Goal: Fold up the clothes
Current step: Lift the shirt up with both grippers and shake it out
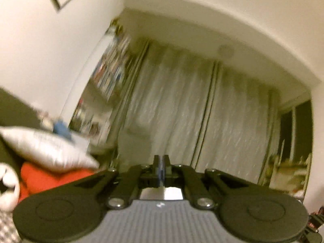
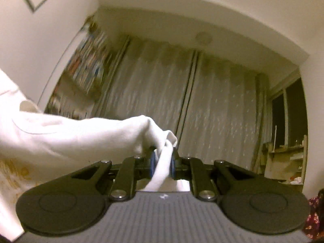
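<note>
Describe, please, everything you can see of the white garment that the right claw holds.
The white garment looks like soft, thin cloth, creased and bunched. One gathered edge is pinched between the blue pads of the right claw, with a strip hanging down behind them. From there it stretches leftward, lifted in the air, and widens toward the frame's left edge. A faded yellowish print shows low on the left. Its full shape is out of view.

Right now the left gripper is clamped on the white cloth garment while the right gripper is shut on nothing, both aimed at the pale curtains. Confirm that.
The sides are swapped. The right wrist view shows the right gripper clamped on the white cloth garment; the left wrist view shows the left gripper shut on nothing. Both do face the pale curtains.
</note>
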{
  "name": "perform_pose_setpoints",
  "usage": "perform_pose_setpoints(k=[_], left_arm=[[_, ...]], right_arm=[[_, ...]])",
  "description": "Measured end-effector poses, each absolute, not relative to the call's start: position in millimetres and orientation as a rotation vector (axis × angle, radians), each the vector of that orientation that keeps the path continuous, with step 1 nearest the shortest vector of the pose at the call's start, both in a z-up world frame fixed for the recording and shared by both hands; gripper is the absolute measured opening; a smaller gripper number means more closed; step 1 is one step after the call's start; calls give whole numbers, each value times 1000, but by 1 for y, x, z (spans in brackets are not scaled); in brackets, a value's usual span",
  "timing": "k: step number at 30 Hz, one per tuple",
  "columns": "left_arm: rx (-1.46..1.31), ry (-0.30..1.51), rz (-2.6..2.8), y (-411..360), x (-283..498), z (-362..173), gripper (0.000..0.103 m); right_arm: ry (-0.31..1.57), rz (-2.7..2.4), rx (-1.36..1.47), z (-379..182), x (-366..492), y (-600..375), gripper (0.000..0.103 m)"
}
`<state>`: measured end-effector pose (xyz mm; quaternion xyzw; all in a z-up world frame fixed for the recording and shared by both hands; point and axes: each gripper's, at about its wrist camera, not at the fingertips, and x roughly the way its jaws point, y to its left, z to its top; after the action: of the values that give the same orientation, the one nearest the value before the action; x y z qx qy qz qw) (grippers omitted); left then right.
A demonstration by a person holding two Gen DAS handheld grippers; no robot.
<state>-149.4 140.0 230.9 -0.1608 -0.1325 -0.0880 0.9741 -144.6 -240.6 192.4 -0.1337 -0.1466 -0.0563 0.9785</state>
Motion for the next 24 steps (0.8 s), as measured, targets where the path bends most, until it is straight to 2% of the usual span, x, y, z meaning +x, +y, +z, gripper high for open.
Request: perform_pose_setpoints(k=[3, 8, 12, 16, 20, 22, 24], left_arm=[[-319, -334, -186, 136, -173, 250, 1], [-296, -373, -126, 136, -167, 263, 0], [-256, -314, -14, 128, -126, 259, 0], [-212, -38, -37, 111, -34, 217, 0], [-299, 369, -192, 94, 34, 141, 2], [-282, 518, -271, 77, 44, 111, 11], [-233, 605, -326, 56, 41, 90, 31]], right_arm=[[-348, -111, -229, 207, -156, -246, 15], [-416, -110, -164, 232, -165, -254, 15], [-310, -110, -154, 230, -130, -264, 15], [-48, -96, -197, 187, -36, -252, 15], [261, -115, -305, 97, 49, -242, 14], [367, -128, -322, 67, 74, -244, 14], [374, -129, -291, 69, 78, -251, 14]])
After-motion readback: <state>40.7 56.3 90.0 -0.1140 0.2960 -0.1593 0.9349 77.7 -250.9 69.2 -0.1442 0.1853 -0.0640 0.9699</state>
